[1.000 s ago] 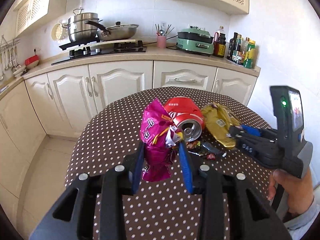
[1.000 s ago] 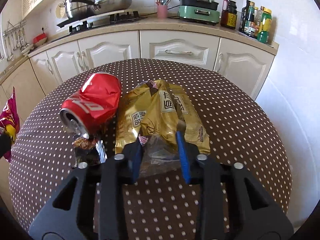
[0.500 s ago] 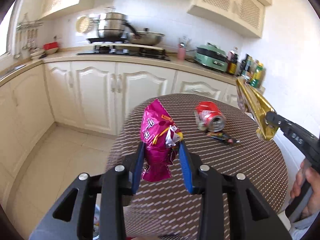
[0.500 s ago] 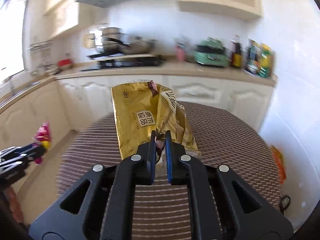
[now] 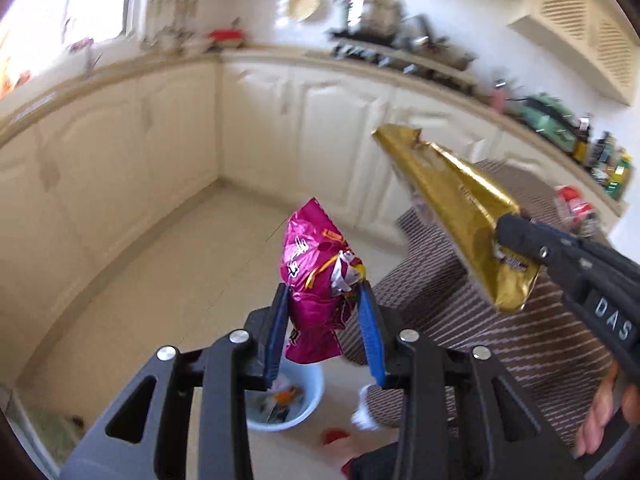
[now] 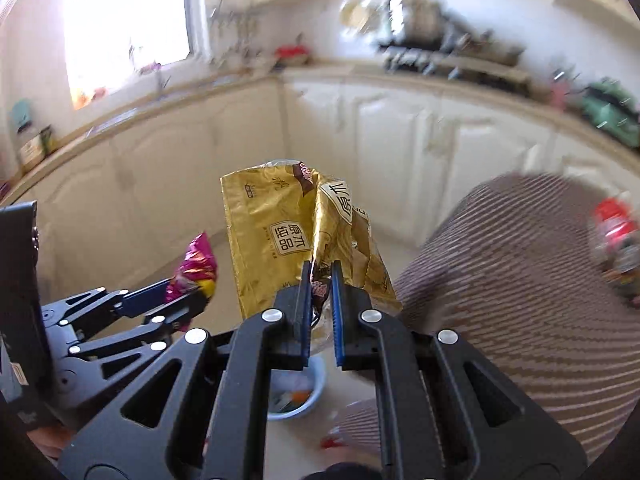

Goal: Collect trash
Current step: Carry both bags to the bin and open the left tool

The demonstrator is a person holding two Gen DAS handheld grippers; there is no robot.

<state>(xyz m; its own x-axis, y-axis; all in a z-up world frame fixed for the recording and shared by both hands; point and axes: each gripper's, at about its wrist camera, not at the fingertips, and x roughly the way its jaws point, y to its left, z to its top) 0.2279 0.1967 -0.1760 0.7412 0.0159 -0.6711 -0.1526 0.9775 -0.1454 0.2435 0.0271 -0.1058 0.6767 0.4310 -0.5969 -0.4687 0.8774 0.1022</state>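
gold wrapper (image 6: 288, 236), magenta wrapper (image 5: 316, 280): two

Sunlit window (image 6: 124, 28) overexposes; motion blur smears backgrounds; fisheye bends edges.

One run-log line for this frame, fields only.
left gripper: shut on pink snack bag | right gripper: shut on gold snack bag | both above blue bin | red can on table

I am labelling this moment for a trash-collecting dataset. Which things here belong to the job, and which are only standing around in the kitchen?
Belong to the job:
- pink wrapper in the left claw
- gold bag in the right claw
- blue bin on the floor
- red can on the table

Just lying about:
- green appliance
- bottles on the counter
- pots, blurred
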